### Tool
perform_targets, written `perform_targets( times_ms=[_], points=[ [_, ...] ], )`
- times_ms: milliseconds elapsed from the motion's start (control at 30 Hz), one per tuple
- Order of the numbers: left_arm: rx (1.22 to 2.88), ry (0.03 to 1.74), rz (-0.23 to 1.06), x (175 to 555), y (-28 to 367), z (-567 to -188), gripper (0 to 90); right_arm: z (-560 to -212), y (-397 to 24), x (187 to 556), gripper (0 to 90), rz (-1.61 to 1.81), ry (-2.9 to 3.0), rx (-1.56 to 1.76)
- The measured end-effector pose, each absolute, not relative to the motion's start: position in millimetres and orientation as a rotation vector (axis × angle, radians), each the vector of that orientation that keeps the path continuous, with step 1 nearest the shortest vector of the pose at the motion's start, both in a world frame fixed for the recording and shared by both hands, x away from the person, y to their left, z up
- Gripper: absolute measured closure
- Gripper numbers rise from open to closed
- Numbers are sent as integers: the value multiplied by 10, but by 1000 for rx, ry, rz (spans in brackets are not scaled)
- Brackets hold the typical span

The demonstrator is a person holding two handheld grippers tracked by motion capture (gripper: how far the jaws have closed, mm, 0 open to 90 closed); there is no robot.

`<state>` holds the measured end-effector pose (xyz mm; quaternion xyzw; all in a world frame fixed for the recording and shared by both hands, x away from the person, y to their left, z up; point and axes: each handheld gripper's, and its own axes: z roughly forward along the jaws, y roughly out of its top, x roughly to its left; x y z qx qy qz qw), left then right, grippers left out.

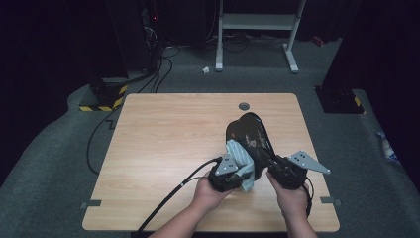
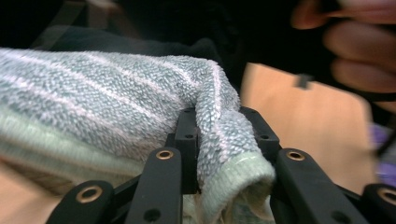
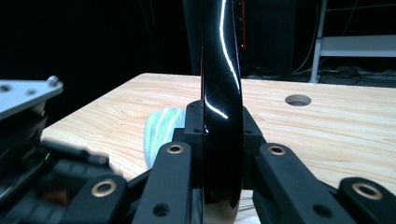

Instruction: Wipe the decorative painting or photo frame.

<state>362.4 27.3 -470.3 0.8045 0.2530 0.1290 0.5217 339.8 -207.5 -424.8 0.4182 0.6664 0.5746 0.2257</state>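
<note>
A glossy black dish [image 1: 249,133] stands tilted on edge above the wooden table [image 1: 168,134], right of centre. My right gripper [image 1: 277,166] is shut on its near rim; in the right gripper view the dish [image 3: 222,93] rises edge-on between the jaws of that gripper [image 3: 219,116]. A blue-green striped towel [image 1: 241,157] is pressed against the dish's left face, with my left gripper [image 1: 233,171] shut on it. In the left gripper view a fold of the towel [image 2: 116,112] is pinched in the left gripper [image 2: 219,121]. The towel [image 3: 161,126] also shows low beside the dish.
A round cable hole [image 1: 243,106] sits near the table's far edge. A white metal frame [image 1: 257,29] stands on the floor behind, with cables and a yellow-and-black striped base [image 1: 106,96] at the back left. The person's other hand [image 2: 359,51] is close by.
</note>
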Motion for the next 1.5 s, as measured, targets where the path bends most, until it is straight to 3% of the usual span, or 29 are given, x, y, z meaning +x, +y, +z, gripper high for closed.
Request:
perform_targets(
  times_ms=[133,400,600,900,1333,1400,1500],
  points=[
    [1914,711,415,3677,767,-4773,712,-4248,-2083,3403,793,1594,1841,1159],
    [1843,848,443,3474,1582,-4936,709,-4243,-2079,3413,769,1593,1847,1153],
    [1840,856,467,3294,1793,-5042,704,-4237,-2065,3391,709,1580,1843,1145],
    [1816,890,481,3246,1954,-5027,700,-4380,-1982,3424,494,1481,1887,1165],
    [1809,902,483,3221,1962,-5073,696,-4506,-1907,3522,720,1492,1912,1197],
    [1812,908,482,3221,1962,-5081,696,-4509,-1906,3539,796,1493,1914,1196],
    [1819,912,489,3220,1950,-5088,696,-4506,-1901,3541,801,1488,1911,1191]
  ],
)
